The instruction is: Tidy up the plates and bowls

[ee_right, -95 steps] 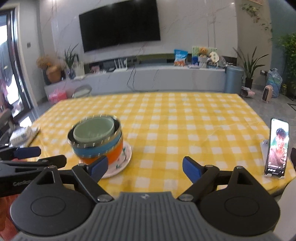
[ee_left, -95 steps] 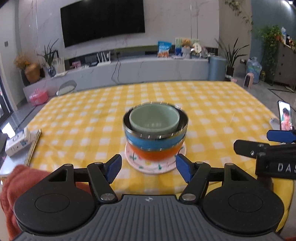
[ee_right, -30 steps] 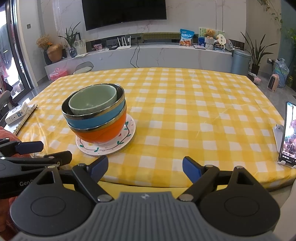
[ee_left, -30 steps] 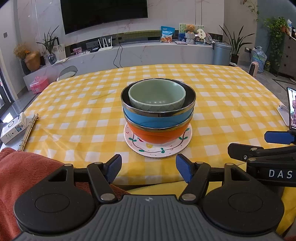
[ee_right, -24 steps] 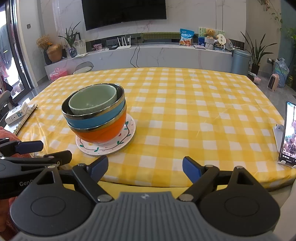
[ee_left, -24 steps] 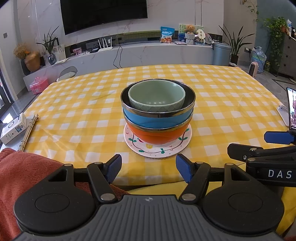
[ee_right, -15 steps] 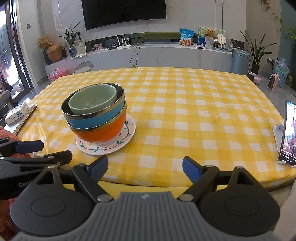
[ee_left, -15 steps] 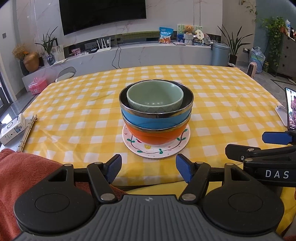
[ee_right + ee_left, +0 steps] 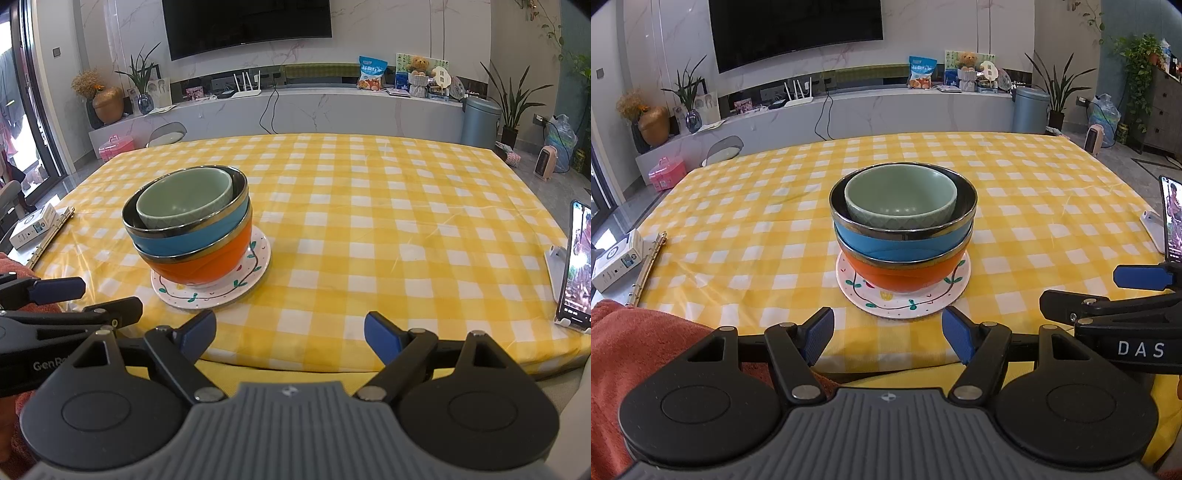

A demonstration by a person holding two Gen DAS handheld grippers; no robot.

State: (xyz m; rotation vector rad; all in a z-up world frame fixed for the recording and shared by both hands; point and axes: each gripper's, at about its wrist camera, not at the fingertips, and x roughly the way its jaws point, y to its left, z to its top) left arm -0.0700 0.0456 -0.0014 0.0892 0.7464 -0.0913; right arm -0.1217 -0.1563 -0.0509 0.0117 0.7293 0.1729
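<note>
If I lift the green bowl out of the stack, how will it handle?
The green bowl sits loose inside the blue bowl, so it should lift free. It looks like glazed ceramic: probably rigid, slippery, breakable. Its upright wall suits a rim pinch.

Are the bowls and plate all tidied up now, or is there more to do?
Looks nearly finished. The green bowl sits inside the blue bowl, which sits in the orange bowl, all on the flowery plate. The left gripper and right gripper are open and hold nothing. Nothing else looks loose.
</note>
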